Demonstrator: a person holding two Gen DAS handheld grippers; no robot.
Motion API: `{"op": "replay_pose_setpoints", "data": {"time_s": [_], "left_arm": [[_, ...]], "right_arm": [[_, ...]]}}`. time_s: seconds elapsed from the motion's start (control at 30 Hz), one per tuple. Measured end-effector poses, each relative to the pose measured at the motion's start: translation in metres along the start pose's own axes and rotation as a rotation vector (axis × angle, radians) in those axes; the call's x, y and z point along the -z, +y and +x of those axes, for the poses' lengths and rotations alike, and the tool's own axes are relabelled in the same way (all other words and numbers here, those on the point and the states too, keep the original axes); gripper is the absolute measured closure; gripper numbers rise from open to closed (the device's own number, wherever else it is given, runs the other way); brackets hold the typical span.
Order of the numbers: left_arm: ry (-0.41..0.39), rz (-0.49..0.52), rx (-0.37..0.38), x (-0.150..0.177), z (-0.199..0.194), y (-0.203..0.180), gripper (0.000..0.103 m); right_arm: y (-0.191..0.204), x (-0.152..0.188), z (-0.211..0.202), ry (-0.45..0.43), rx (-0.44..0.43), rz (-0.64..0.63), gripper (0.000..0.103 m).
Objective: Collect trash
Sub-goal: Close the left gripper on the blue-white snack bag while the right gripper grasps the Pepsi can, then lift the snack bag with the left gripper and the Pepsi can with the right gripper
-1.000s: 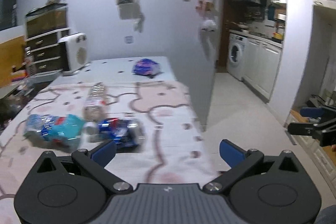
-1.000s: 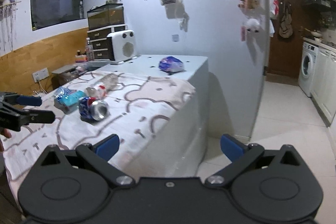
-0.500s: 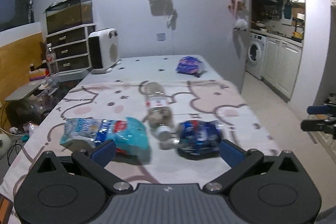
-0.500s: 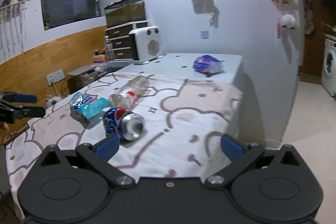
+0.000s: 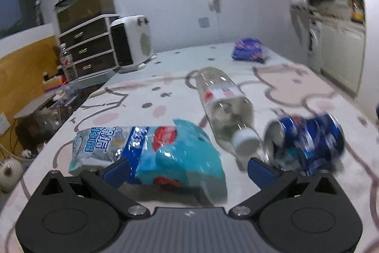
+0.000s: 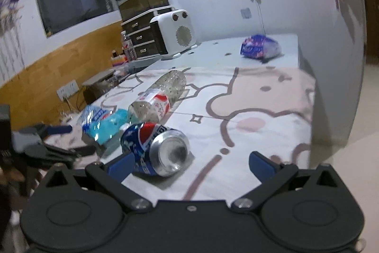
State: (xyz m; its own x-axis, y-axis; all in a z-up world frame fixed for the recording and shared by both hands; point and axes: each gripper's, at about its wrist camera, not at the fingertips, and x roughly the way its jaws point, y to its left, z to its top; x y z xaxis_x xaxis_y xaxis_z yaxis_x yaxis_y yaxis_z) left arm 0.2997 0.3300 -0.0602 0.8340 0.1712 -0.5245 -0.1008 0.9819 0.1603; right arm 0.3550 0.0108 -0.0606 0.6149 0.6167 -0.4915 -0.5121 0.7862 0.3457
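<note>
Left wrist view: the left tongs (image 5: 188, 167) stand released, jaws spread wide and holding nothing, low over the table (image 5: 308, 91) with its patterned cloth. Directly ahead, between and just beyond the two blue pads, lies the blue snack bag (image 5: 151, 148), flat, its long axis running crosswise to the tongs' line of reach. To its right the clear plastic bottle (image 5: 225, 106) lies on its side, long axis running away from the camera, white cap pointing back toward the tongs. Right again, just beside the cap, the crushed blue can (image 5: 308, 136) lies on its side (blurred; whether it touches the bottle cannot be told). A purple wrapper (image 5: 248, 52) sits well apart at the far end. Right wrist view: the right tongs (image 6: 189, 166) are likewise released and empty. The can (image 6: 156, 148) lies close ahead, offset toward the left pad, its open top facing the camera, so its long axis runs roughly along the reach. Bottle (image 6: 158, 96) and bag (image 6: 104, 121) lie beyond it to the left, with the left tongs (image 6: 59, 134) visible at the far left, near the bag. Judgement: the left tongs are nearer the bag, the right nearer the can; the right would need a shift leftward to centre the can between the jaws.
</note>
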Motion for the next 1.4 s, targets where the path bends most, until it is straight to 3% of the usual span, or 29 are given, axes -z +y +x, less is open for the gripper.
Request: {"op": "replay_pose_setpoints", "data": {"time_s": [0.17, 0.27, 0.33, 0.37, 0.43, 0.47, 0.57, 0.73, 0.77, 0.9, 1.07, 1.17, 1.27, 1.33, 1.4], "left_arm": [[-0.018, 0.010, -0.050, -0.009, 0.019, -0.010, 0.004], [0.008, -0.002, -0.013, -0.010, 0.028, -0.017, 0.025], [0.028, 0.015, -0.032, -0.007, 0.032, -0.023, 0.047], [0.045, 0.024, -0.048, -0.006, 0.033, -0.026, 0.052], [0.062, 0.013, -0.061, -0.003, 0.032, -0.025, 0.075], [0.066, -0.005, -0.056, -0.002, 0.029, -0.023, 0.080], [0.069, -0.063, -0.020, 0.004, 0.010, -0.017, 0.090], [0.098, -0.047, 0.072, 0.022, -0.034, -0.024, 0.092], [0.108, -0.046, 0.098, 0.027, -0.046, -0.028, 0.092], [0.139, -0.031, 0.211, 0.042, -0.084, -0.045, 0.093], [0.162, 0.059, 0.371, 0.058, -0.131, -0.079, 0.093], [0.180, 0.042, 0.392, 0.065, -0.149, -0.089, 0.086], [0.196, -0.034, 0.362, 0.066, -0.161, -0.088, 0.055], [0.190, -0.113, 0.327, 0.063, -0.169, -0.083, 0.020], [0.184, -0.203, 0.289, 0.057, -0.172, -0.075, 0.014]], "right_arm": [[-0.007, -0.002, 0.025, 0.011, -0.038, 0.123, 0.000], [-0.002, 0.001, 0.039, 0.016, -0.035, 0.121, 0.000], [0.002, 0.005, 0.050, 0.031, -0.033, 0.119, 0.000], [0.003, 0.007, 0.056, 0.036, -0.035, 0.123, 0.000], [0.007, 0.013, 0.063, 0.042, -0.038, 0.118, 0.000], [0.009, 0.015, 0.066, 0.042, -0.035, 0.108, 0.002], [0.014, 0.021, 0.070, 0.030, -0.016, 0.062, 0.011], [0.013, 0.021, 0.064, 0.038, -0.072, 0.072, 0.053], [0.011, 0.021, 0.063, 0.040, -0.082, 0.078, 0.062], [0.009, 0.020, 0.054, 0.049, -0.083, 0.068, 0.069], [0.001, 0.016, 0.038, 0.041, -0.081, 0.059, 0.074], [-0.004, 0.015, 0.030, 0.036, -0.076, 0.061, 0.074], [-0.009, 0.016, 0.025, 0.038, -0.070, 0.066, 0.074], [-0.010, 0.017, 0.023, 0.045, -0.069, 0.065, 0.074], [-0.010, 0.019, 0.022, 0.048, -0.072, 0.061, 0.074]]}}
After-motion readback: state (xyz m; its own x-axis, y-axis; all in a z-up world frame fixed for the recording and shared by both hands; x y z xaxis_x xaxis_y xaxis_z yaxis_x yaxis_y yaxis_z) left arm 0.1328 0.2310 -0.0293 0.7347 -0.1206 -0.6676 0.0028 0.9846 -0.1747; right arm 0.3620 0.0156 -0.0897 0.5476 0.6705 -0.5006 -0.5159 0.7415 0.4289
